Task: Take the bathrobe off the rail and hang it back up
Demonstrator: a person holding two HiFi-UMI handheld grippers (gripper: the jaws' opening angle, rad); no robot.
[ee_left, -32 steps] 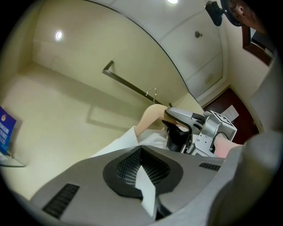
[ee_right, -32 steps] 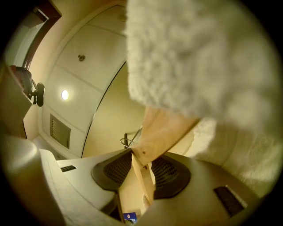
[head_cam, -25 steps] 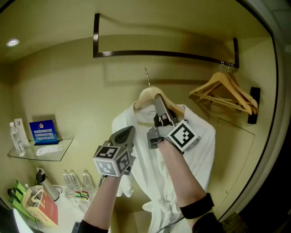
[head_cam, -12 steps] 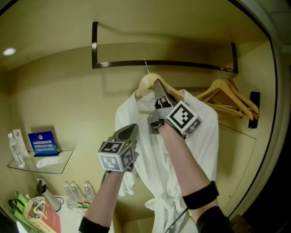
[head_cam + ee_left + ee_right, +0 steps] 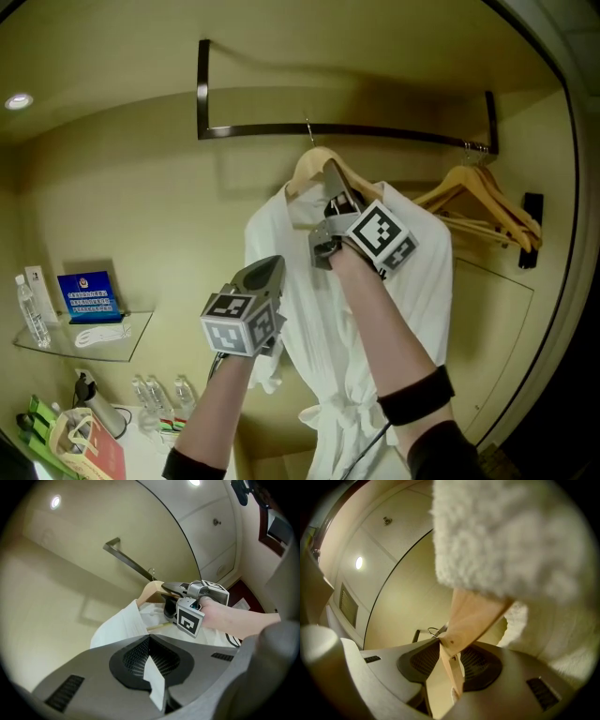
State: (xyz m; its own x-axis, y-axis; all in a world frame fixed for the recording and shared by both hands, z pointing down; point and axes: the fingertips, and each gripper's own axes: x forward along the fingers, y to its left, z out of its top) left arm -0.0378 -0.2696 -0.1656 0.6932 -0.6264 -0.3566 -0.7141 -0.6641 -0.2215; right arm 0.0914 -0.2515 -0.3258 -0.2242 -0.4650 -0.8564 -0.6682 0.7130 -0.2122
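Note:
A white bathrobe [image 5: 375, 309] hangs on a wooden hanger [image 5: 314, 167]. My right gripper [image 5: 330, 176] points steeply up and is shut on the hanger's neck [image 5: 471, 616], with the robe's collar [image 5: 506, 536] just above it. The metal hook [image 5: 309, 131] is level with the dark rail [image 5: 394, 133]; I cannot tell whether it rests on it. My left gripper [image 5: 270, 270] is shut, lower left, against the robe's left front edge. A white sliver shows between its jaws in the left gripper view; I cannot tell whether it is cloth.
Empty wooden hangers [image 5: 487, 202] hang at the rail's right end. At the lower left a glass shelf [image 5: 56, 339] carries a blue sign [image 5: 86, 292] and a bottle [image 5: 31, 305]. More bottles [image 5: 155, 394] and a paper bag [image 5: 80, 441] stand below it.
Both grippers have risen, lifting the hanger and robe. The hook was well below the rail and is now level with it.

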